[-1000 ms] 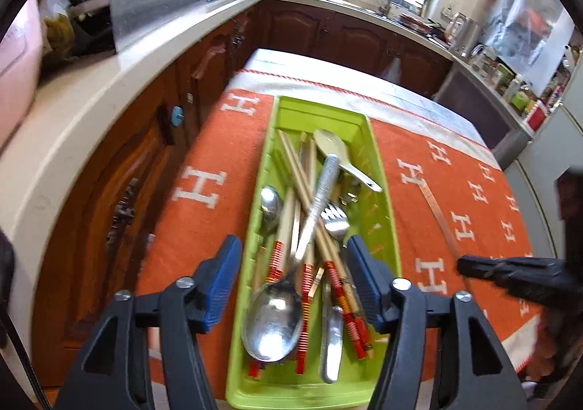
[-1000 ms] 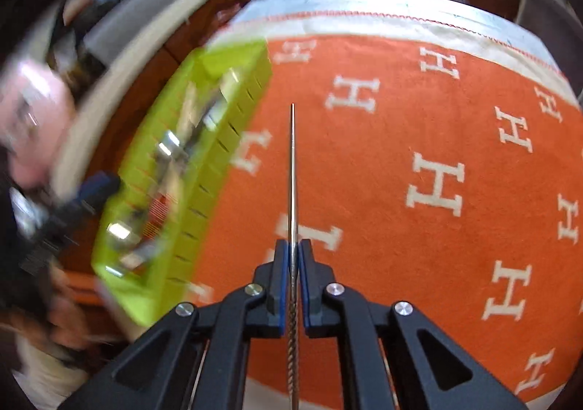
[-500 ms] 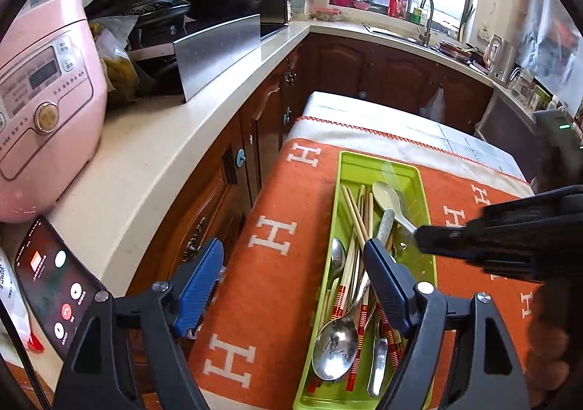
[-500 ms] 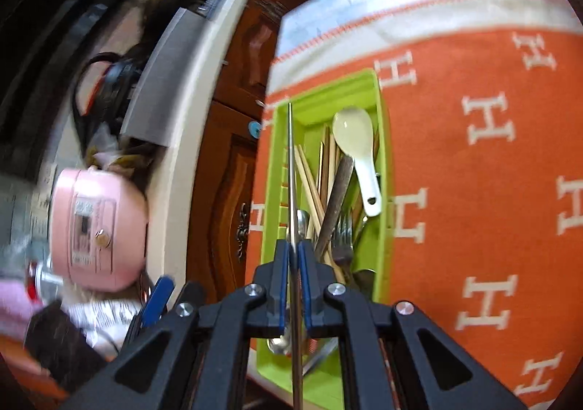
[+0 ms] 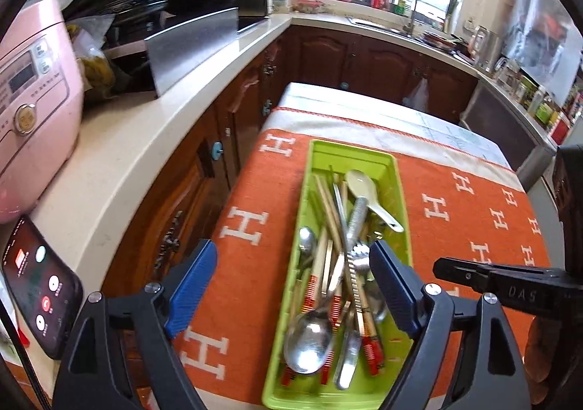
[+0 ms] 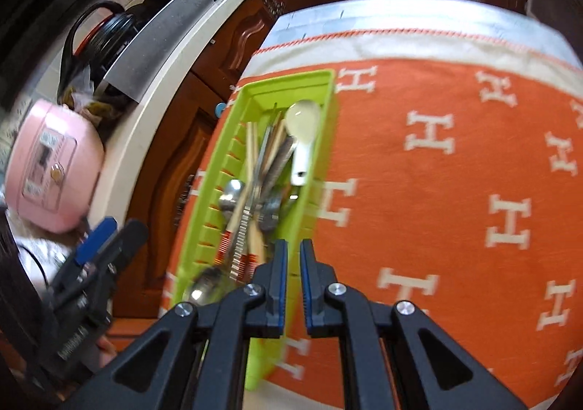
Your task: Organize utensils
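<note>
Utensils sit piled in a green tray on an orange cloth w/ white H marks, spread over a small table beside the kitchen counter.

Left wrist view, L to R:
- Far left: phone w/ lit screen lies at the counter edge, and a pink rice cooker stands behind it.
- L gripper hangs above the near half of the tray w/ its jaws wide and opening. Blue pads touch nothing. Cutlery shows below the gap, not pinched.
- In the tray: big metal spoon at the near end w/ bowl up, and chopsticks w/ red-striped ends run lengthwise. A fork lies mid-pile, partly hidden by the right pad. White plastic spoon rests at the far end, handle angled toward the right wall.
- R gripper comes in from the right edge, tip just right of the tray, over the cloth.

Right wrist view, L to R:
- L gripper is blurred at lower left, beside the tray's left side.
- Tray runs lengthwise away from the camera.
- R gripper is above the tray's near right wall. Pads nearly together, only a thin slit, nothing in it.
- Bare cloth fills the right.
</note>
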A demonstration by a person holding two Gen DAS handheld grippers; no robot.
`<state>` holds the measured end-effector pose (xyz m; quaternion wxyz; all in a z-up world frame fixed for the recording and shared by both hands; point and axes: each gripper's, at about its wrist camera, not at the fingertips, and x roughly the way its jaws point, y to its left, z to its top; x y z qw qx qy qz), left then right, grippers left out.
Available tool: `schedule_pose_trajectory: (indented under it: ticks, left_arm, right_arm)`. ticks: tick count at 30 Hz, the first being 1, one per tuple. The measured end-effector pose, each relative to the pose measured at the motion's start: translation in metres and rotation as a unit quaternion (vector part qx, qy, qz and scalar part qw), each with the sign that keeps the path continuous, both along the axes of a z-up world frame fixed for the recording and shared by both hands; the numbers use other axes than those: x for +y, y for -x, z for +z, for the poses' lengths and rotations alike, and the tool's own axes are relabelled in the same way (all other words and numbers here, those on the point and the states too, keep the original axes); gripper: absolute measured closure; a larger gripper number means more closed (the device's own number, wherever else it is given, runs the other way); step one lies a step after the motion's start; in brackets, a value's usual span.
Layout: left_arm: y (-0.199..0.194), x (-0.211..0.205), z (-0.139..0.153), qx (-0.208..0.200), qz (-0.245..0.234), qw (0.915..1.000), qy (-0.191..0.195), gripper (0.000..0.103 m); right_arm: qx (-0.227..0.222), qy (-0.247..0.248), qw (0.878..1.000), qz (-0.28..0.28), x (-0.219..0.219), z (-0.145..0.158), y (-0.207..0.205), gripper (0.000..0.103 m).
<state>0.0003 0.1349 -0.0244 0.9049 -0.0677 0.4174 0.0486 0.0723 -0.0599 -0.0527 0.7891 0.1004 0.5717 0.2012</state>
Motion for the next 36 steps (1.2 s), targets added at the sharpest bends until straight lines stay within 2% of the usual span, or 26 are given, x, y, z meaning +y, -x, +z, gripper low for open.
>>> schedule_pose_trajectory:
  ticks: [2,4,11,20,25,30,36]
  left_arm:
    - [0.001,-0.008,0.002,0.001,-0.008,1.0000,0.004,0.017]
    - [0.003,-0.017,0.004,0.002,-0.019,0.9997,0.012,0.010]
    - [0.009,-0.051,0.016,0.001,-0.058,0.9982,0.014,0.009]
    - [0.021,-0.095,0.040,0.010,-0.089,0.9960,0.004,0.001]
    - [0.027,-0.112,0.059,-0.004,-0.089,0.9960,0.001,0.001]
    - [0.036,-0.122,0.063,-0.009,-0.075,0.9971,-0.009,0.001]
    - [0.045,-0.139,0.056,-0.008,-0.073,0.9968,-0.030,0.001]
  right_arm:
    - [-0.012,0.015,1.000,0.000,-0.008,0.003,0.006,0.096]
    - [-0.018,0.021,1.000,0.000,-0.017,0.005,0.013,0.096]
    - [-0.040,0.034,0.998,-0.017,-0.045,0.016,0.033,0.096]
    - [-0.086,0.048,0.994,-0.047,-0.082,0.057,0.062,0.096]
    - [-0.106,0.053,0.990,-0.074,-0.102,0.078,0.077,0.075]
    - [-0.133,0.068,0.984,-0.098,-0.116,0.090,0.095,0.068]
    - [-0.139,0.077,0.981,-0.114,-0.123,0.090,0.107,0.067]
